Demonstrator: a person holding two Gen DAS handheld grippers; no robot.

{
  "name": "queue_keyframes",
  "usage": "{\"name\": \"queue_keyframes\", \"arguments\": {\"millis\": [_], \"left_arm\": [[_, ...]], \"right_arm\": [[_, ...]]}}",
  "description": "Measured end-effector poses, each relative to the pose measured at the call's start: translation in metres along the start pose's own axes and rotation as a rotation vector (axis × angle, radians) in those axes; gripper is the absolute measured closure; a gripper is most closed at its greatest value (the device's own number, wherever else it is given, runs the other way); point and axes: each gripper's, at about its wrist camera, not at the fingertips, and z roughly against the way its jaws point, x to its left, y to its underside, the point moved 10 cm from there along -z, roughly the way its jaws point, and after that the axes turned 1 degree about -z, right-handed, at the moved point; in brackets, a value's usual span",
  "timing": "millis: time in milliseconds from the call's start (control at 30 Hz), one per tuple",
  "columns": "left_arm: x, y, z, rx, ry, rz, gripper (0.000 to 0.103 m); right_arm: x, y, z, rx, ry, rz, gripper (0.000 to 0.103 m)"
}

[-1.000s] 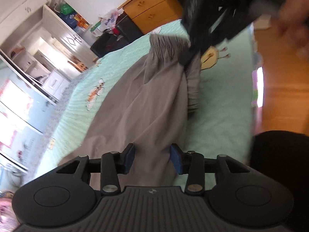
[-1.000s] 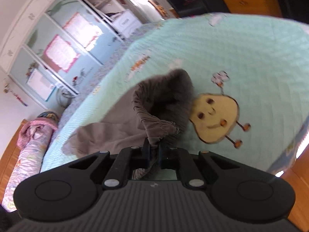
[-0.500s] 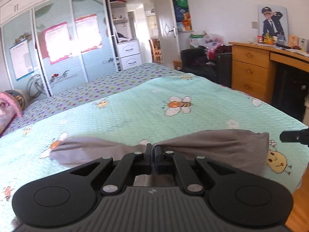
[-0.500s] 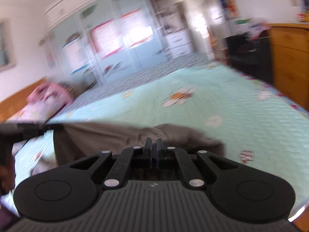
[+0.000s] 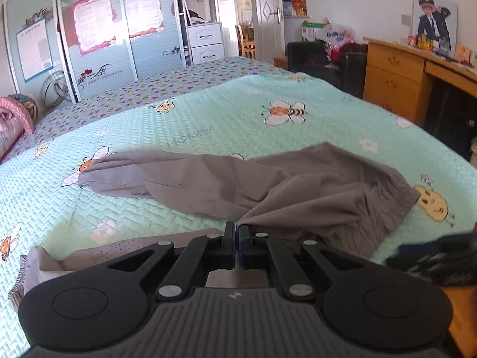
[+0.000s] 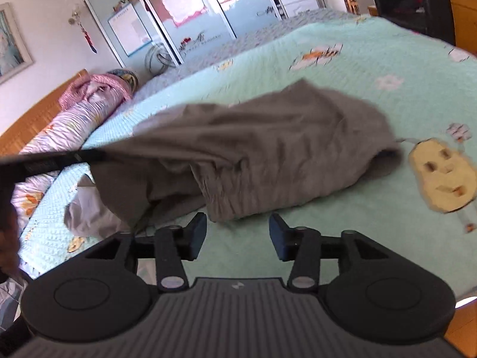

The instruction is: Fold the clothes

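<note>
Left wrist view, nearest item first: your left gripper (image 5: 237, 234), jaws pressed together on a pinched fold of the grey trousers (image 5: 313, 194), the cloth rising from the bedspread to the fingertips. Just beside the grey trousers, at their near left, lies a paler piece of dotted grey fabric (image 5: 98, 253), partly hidden under the gripper body; you cannot tell from here whether it is part of the same garment. The grey trousers themselves lie crumpled on the green quilted bedspread (image 5: 208, 119), one leg stretched away to the left, the gathered waistband to the right, touching a yellow cartoon figure (image 5: 432, 203) printed on the quilt. To the right of the trousers, a blurred dark shape at the frame edge is your right gripper (image 5: 435, 256). Beyond the trousers: a bee print (image 5: 284, 112), then a wooden desk (image 5: 396, 74) to the far right and sliding wardrobe doors (image 5: 92, 38) to the far left. Right wrist view: your right gripper (image 6: 237, 235) hovers over bare bedspread just short of the trousers (image 6: 268, 149), jaws wide apart and gripping nothing. Left of the trousers, the left gripper (image 6: 53, 161) shows as a dark bar meeting the cloth's lifted edge. Beyond the trousers, to their left, a pink rolled quilt (image 6: 92, 92) rests against a wooden headboard (image 6: 32, 119).
</note>
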Motion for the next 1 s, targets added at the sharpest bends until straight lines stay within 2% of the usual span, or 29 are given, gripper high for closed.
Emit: {"name": "queue_keyframes", "arguments": {"millis": [100, 233, 267, 300, 333, 433, 600, 633, 667, 700, 800, 900, 1000], "left_arm": [[-0.006, -0.001, 0.003, -0.005, 0.014, -0.011, 0.101], [-0.008, 0.003, 0.000, 0.006, 0.019, -0.021, 0.101], [-0.009, 0.004, -0.001, 0.012, 0.020, -0.021, 0.101], [-0.009, 0.006, -0.002, 0.018, 0.021, -0.021, 0.100], [-0.009, 0.008, -0.003, 0.024, 0.022, -0.021, 0.100], [-0.010, 0.013, -0.007, 0.041, 0.024, -0.021, 0.098], [-0.014, 0.023, -0.009, 0.063, 0.043, -0.030, 0.093], [-0.015, 0.025, -0.008, 0.065, 0.052, -0.036, 0.089], [-0.017, 0.028, -0.006, 0.067, 0.062, -0.042, 0.077], [-0.019, 0.031, -0.005, 0.069, 0.071, -0.048, 0.067], [-0.023, 0.038, -0.001, 0.075, 0.100, -0.066, 0.061], [-0.028, 0.046, 0.004, 0.081, 0.128, -0.083, 0.056], [-0.033, 0.054, 0.008, 0.087, 0.157, -0.101, 0.053]], "right_arm": [[0.011, 0.005, -0.027, 0.016, 0.010, 0.015, 0.050], [0.003, -0.003, -0.046, -0.033, 0.024, -0.103, 0.050], [0.000, -0.006, -0.046, -0.051, 0.012, -0.134, 0.053], [-0.003, -0.009, -0.044, -0.068, -0.008, -0.165, 0.065], [-0.007, -0.011, -0.041, -0.081, -0.026, -0.198, 0.078], [-0.015, -0.013, -0.027, -0.112, -0.048, -0.246, 0.086], [-0.021, -0.027, 0.026, -0.195, -0.146, -0.319, 0.089], [-0.023, -0.033, 0.038, -0.219, -0.165, -0.331, 0.089], [-0.026, -0.039, 0.051, -0.243, -0.173, -0.328, 0.089], [-0.029, -0.044, 0.063, -0.259, -0.168, -0.312, 0.089], [-0.048, -0.044, 0.096, -0.279, -0.083, -0.225, 0.089], [-0.075, -0.020, 0.116, -0.229, 0.041, -0.146, 0.089], [-0.111, 0.018, 0.118, -0.150, 0.150, -0.202, 0.089]]}}
